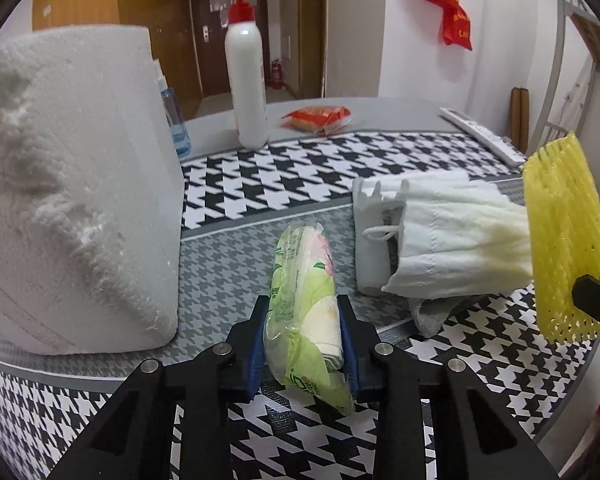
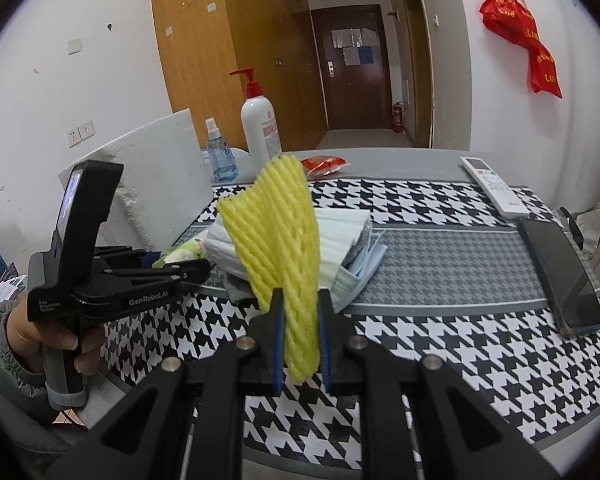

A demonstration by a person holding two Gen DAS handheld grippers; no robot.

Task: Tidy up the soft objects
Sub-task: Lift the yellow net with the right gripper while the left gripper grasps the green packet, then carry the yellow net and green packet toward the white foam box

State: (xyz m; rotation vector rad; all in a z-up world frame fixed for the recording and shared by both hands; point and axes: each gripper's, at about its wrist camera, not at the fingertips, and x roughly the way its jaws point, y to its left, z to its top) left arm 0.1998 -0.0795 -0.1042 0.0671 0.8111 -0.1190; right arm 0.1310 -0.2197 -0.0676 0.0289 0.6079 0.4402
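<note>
- Left gripper (image 1: 303, 334): blue pads pressed on both sides of a tissue pack (image 1: 305, 300), green floral wrapper. Pack lies lengthwise between the fingers, far end sticking out ahead of the tips, resting on the houndstooth table cloth (image 1: 300, 168).
- Right gripper (image 2: 300, 322): clamped on the lower part of a yellow foam net sleeve (image 2: 278, 240). Sleeve stands upright from the jaws and fans out wider above them; bottom end pokes out below the pads.
- Stack of face masks (image 1: 440, 236): ahead-right of the left gripper, just beside the tissue pack's right side, lying on the cloth. From the right gripper it sits directly behind the foam sleeve, partly hidden by it.
- White foam block (image 1: 76, 184): close on the left gripper's left, standing on the table, surface chipped.
- Further ahead of both tools: pump bottle (image 1: 246, 80) with red pump, blue spray bottle (image 2: 220, 156), red snack packet (image 1: 316, 118).
- Right of the right gripper: white remote (image 2: 494, 188) far, dark phone (image 2: 560, 276) nearer, both flat on the cloth.
- Person's hand (image 2: 52, 340) grips the left gripper's handle, seen left of the right gripper.
</note>
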